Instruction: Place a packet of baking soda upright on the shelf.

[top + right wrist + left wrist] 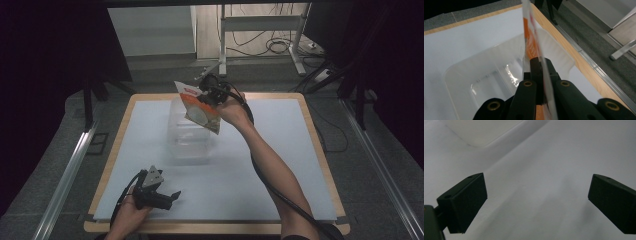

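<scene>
Packet [200, 107] clamped in right tool [540, 67] over a seemingly empty clear tub [190, 135]; left tool [536, 202] gapes, holding nothing.

The high view looks down and forward over the white-topped wooden table [150, 130]. The right gripper view hangs close above the clear plastic tub [474, 75], shared with the high view. The left gripper view skims the tabletop.

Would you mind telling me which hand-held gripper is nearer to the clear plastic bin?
The right. The right hand-held gripper hangs over the clear plastic bin at its far end, clamped on an orange and white packet. The left hand-held gripper sits open near the table's near edge, well apart.
</scene>
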Tool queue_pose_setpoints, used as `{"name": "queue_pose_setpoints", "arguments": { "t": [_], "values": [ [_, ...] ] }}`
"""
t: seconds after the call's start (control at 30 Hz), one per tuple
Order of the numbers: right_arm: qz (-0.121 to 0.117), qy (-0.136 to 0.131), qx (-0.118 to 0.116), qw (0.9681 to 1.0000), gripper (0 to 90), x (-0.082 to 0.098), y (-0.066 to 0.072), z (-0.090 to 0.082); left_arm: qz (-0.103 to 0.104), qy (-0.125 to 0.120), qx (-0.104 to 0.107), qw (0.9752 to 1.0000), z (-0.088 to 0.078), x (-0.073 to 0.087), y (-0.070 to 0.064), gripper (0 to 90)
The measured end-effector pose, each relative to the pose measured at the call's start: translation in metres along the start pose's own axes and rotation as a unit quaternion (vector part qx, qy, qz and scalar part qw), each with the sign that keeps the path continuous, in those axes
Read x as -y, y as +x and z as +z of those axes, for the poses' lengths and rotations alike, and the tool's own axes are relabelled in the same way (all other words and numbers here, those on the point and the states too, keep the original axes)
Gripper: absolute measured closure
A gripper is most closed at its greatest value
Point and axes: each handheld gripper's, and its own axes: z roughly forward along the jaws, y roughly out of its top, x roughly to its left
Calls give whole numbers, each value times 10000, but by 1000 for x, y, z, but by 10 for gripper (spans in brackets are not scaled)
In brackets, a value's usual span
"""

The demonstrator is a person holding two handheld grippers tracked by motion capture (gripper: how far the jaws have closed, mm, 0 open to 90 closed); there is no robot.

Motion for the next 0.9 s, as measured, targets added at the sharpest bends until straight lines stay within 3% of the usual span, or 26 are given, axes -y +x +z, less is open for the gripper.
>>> {"name": "queue_pose_setpoints", "arguments": {
  "t": [0.47, 0.77, 0.9],
  "values": [
    [-92, -56, -175, 9998, 892, -28, 21, 34, 20, -21, -3, 10000, -1, -1, -1, 23],
    [138, 198, -201, 9995, 888, -6, 14, 66, 37, -10, 18, 10000, -2, -1, -1, 23],
    [148, 220, -103, 9996, 882, 0, 12, 70, 41, -7, 20, 10000, -1, -1, -1, 23]
  ]
}}
